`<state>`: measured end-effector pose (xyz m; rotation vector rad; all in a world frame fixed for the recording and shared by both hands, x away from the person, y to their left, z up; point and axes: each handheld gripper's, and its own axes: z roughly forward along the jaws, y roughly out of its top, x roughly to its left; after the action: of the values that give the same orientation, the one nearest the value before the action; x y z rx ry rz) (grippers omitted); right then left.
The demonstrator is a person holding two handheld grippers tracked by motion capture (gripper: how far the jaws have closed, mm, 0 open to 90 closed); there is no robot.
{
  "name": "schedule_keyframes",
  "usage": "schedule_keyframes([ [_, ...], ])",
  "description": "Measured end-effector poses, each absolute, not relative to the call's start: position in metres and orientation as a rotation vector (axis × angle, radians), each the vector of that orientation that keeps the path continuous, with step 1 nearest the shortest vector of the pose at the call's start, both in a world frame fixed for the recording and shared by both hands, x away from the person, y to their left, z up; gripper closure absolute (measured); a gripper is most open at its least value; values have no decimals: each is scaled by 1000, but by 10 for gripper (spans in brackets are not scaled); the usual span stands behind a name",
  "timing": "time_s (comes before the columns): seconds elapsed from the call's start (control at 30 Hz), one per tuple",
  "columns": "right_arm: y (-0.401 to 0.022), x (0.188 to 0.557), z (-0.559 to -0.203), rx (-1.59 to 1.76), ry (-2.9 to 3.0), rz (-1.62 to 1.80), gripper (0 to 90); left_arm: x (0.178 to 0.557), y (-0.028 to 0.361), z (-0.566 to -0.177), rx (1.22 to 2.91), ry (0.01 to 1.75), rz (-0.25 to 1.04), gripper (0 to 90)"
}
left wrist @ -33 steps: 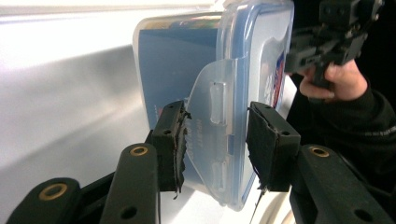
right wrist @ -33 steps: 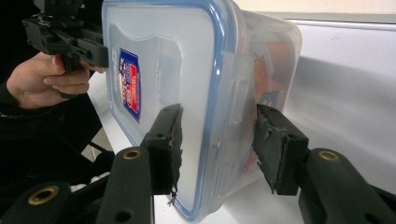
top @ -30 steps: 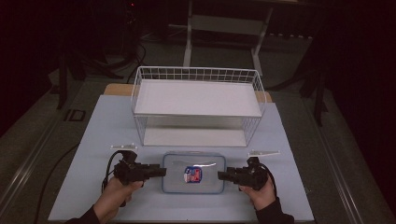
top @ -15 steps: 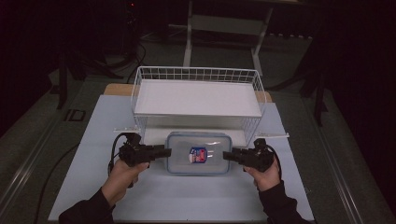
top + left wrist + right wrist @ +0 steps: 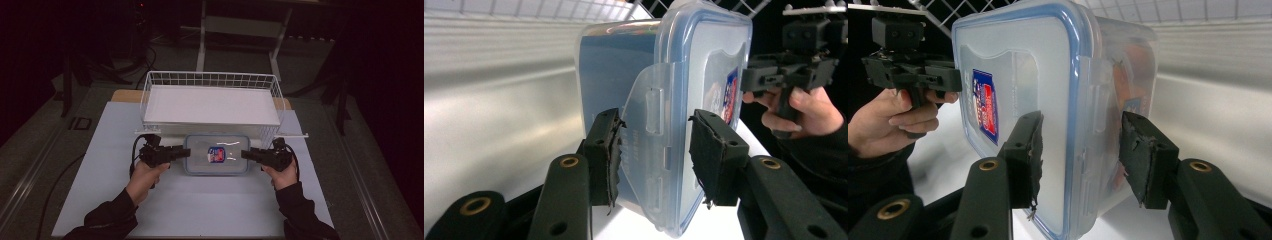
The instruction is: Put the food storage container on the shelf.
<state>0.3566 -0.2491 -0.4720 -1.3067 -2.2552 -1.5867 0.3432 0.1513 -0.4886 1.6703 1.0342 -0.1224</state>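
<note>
Gripping a lidded box [image 5: 217,155] at both ends, the left tool [image 5: 184,153] and right tool [image 5: 246,154] have carried it from the worktop's [image 5: 200,205] near edge to just before the wire basket [image 5: 210,80]. The left jaws have just been opening slightly around its latch, shown in the left gripper view.

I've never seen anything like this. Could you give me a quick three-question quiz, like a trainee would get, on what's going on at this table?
1. What do the left gripper and the right gripper grip between them?
A. a clear plastic box with a blue-rimmed lid
B. a mug
C. a folded towel
2. True or false: the white wire basket stands on the far side of the box from the person.
3. Fill in: the red and blue label sits on the box's ____.

Key: 1 A, one gripper at each end. 2 true. 3 lid.
</note>
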Motion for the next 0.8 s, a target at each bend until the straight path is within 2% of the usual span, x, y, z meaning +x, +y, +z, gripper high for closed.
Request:
schedule_keyframes([
  [0.37,-247,373,-491,-1341,-2296,-1622,515,358,145,-508,1670,1060,-55,536],
  [0.8,-246,381,-499,-1335,-2274,-1651,502,363,147,-510,1633,1053,-21,533],
])
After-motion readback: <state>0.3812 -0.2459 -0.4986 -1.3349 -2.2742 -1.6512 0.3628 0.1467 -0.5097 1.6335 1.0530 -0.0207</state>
